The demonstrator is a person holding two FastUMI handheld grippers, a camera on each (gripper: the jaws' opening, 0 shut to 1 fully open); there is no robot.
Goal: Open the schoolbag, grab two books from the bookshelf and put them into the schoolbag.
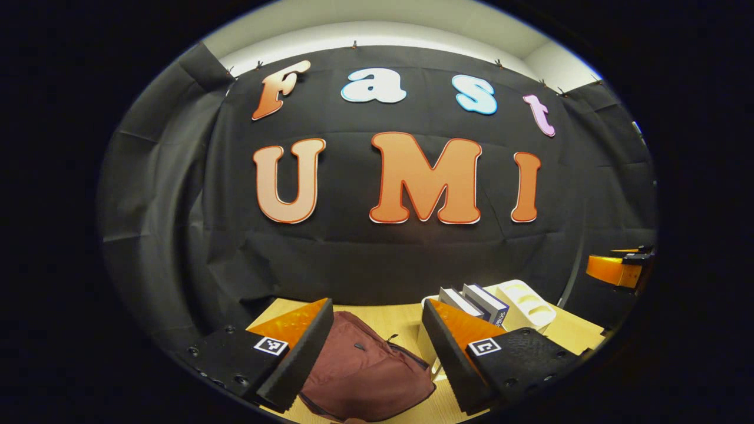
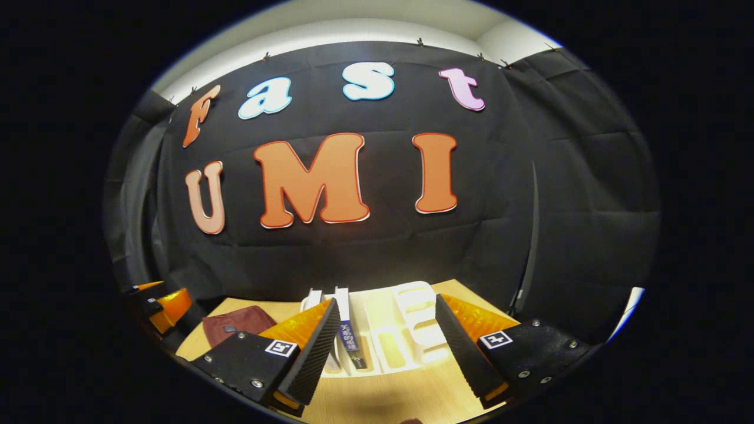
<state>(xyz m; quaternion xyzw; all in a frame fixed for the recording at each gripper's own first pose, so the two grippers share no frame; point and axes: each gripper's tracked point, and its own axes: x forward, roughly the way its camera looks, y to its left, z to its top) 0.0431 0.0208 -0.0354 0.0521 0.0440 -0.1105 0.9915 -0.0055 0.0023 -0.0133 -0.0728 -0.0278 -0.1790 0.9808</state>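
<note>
A maroon schoolbag (image 1: 365,371) lies on the wooden table (image 1: 400,321), zipped, below and between the fingers of my left gripper (image 1: 377,347), which is open and holds nothing. Two books (image 1: 477,303) stand upright in a white bookshelf (image 1: 524,303) to the bag's right. In the right gripper view my right gripper (image 2: 386,344) is open above the table in front of the bookshelf (image 2: 406,330), with the books (image 2: 344,324) just behind its left finger. The schoolbag (image 2: 238,324) lies to the left. The other gripper (image 2: 162,306) shows at the left edge.
The black cloth wall rises close behind the table. The right gripper's orange finger (image 1: 618,271) shows at the right edge of the left gripper view. Bare wood (image 2: 383,394) lies in front of the bookshelf.
</note>
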